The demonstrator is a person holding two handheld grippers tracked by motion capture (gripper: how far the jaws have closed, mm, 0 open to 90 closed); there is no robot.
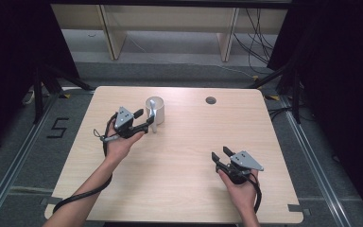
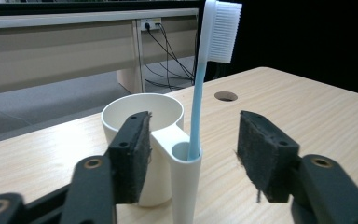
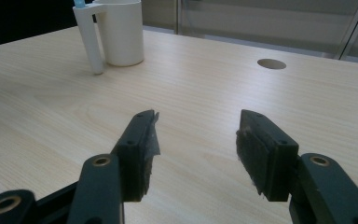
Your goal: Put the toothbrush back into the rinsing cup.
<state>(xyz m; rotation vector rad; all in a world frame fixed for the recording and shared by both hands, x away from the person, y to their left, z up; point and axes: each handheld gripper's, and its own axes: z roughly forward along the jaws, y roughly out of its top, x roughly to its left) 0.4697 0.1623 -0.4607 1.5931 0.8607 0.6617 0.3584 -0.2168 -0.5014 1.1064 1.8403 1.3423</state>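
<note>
Blue toothbrush (image 2: pixel 196 112) upright in side tube of white cup (image 2: pixel 142 114), far-left on counter (image 1: pixel 184 156). Left claw (image 2: pixel 191 156) released, jaws apart on either side of tube, clear of brush. Right claw (image 3: pixel 196 154) released, nothing between jaws, well apart.

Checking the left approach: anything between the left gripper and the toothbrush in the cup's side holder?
Nothing visible. The left gripper is open, its jaws flanking the toothbrush, which stands in the holder tube of the cup.
</note>
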